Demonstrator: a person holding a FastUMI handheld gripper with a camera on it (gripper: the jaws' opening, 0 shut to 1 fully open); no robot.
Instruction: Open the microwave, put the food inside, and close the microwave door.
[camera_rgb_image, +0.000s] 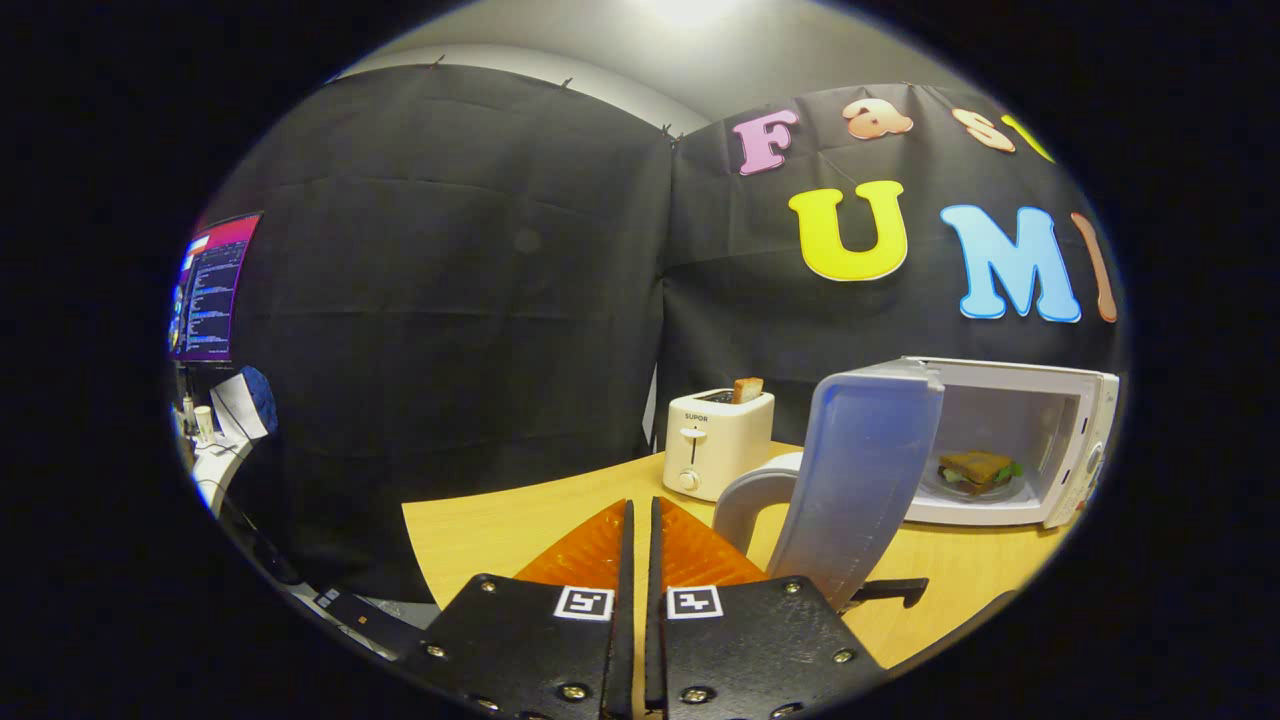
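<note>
- The hand-held gripper (640, 520) is clenched on nothing, fingers nearly touching.
- Microwave (1060, 440) on the worktop (480, 530), door (860, 470) swung open just right of the fingers.
- Sandwich (975, 468) sits inside on the plate (1015, 488).
- Toaster (717, 440) stands beyond the fingers.

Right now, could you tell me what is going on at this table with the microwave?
A person is working a handheld gripper at a wooden table. Its fingers are closed together with nothing between them. The microwave stands beyond them with its door swung open, and a sandwich on a plate already sits inside. The door's handle lies just ahead of the fingers, so closing the door appears to be what is left. A toaster with a slice of bread stands beside the microwave.
</note>
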